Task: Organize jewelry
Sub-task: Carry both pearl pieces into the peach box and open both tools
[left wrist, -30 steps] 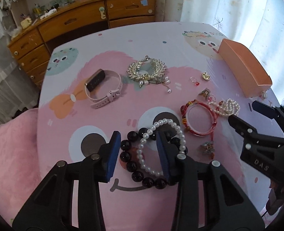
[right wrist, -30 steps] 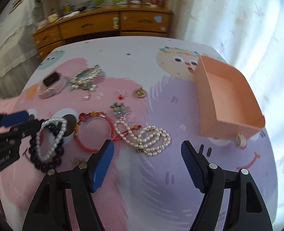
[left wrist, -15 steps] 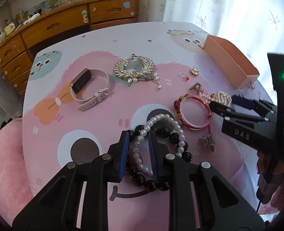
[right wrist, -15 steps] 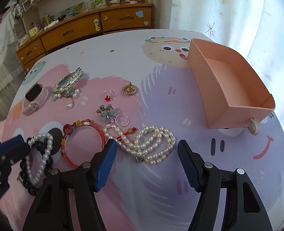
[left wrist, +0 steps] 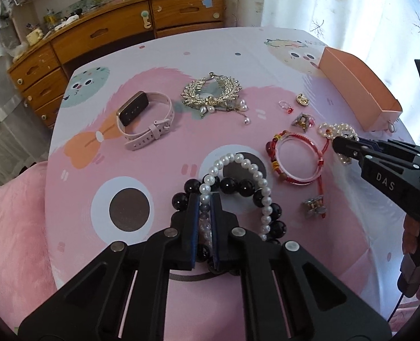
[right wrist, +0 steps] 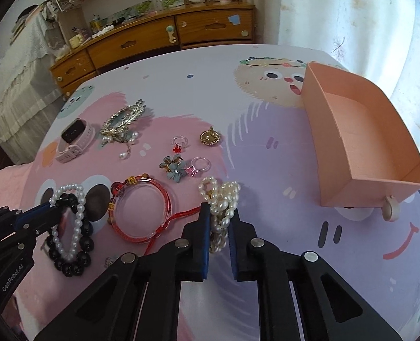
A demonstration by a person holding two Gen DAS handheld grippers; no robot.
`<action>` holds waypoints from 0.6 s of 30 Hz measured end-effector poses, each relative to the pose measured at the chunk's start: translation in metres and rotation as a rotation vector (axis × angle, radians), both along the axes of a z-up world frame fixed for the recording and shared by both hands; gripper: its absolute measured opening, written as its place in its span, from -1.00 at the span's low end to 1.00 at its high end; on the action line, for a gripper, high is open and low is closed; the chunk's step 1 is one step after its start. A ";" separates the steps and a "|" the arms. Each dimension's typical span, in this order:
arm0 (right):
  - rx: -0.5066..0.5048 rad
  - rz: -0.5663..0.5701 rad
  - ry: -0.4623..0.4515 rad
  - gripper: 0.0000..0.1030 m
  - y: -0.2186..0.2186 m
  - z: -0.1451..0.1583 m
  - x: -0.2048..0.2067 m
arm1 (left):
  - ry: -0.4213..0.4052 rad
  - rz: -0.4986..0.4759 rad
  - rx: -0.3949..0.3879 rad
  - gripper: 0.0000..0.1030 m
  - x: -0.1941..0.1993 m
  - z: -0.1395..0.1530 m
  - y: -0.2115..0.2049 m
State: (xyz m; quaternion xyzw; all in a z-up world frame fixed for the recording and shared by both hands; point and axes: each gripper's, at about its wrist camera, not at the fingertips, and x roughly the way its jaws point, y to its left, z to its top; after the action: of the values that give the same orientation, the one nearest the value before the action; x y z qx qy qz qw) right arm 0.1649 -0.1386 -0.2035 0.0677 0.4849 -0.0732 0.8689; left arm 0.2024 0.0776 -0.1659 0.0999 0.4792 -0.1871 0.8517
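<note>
My left gripper (left wrist: 205, 209) points steeply down, its blue pads (left wrist: 194, 221) pinched onto a strand of white pearls (left wrist: 239, 160). My right gripper (right wrist: 219, 221) tilts down about as steeply; its jaws have just been closing and now clamp a bunched pearl strand (right wrist: 221, 199) between them. In the left view, the right gripper's black tips reach in from the right edge.

Home bedroom: wooden dresser (right wrist: 164, 37), bed (right wrist: 16, 79), curtains (right wrist: 337, 8).
</note>
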 end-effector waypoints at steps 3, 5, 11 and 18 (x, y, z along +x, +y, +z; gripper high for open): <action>0.046 0.035 -0.018 -0.83 -0.009 0.012 -0.002 | -0.034 0.028 -0.005 -0.90 -0.009 0.016 -0.004; 0.066 0.076 -0.030 -0.83 -0.013 0.024 -0.005 | -0.045 0.055 -0.024 -0.90 -0.015 0.029 -0.006; 0.094 0.172 -0.075 -0.93 -0.026 0.059 -0.017 | -0.079 0.094 -0.090 -0.90 -0.031 0.072 -0.020; 0.139 0.203 -0.136 -0.93 -0.054 0.106 -0.031 | -0.118 0.090 -0.174 -0.90 -0.048 0.126 -0.049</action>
State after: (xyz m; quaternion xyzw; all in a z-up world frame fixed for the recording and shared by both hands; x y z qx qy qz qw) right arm 0.1340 -0.1921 -0.0974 0.0832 0.4331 0.0534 0.8959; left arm 0.1541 0.0281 -0.0394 0.0149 0.4140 -0.1834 0.8915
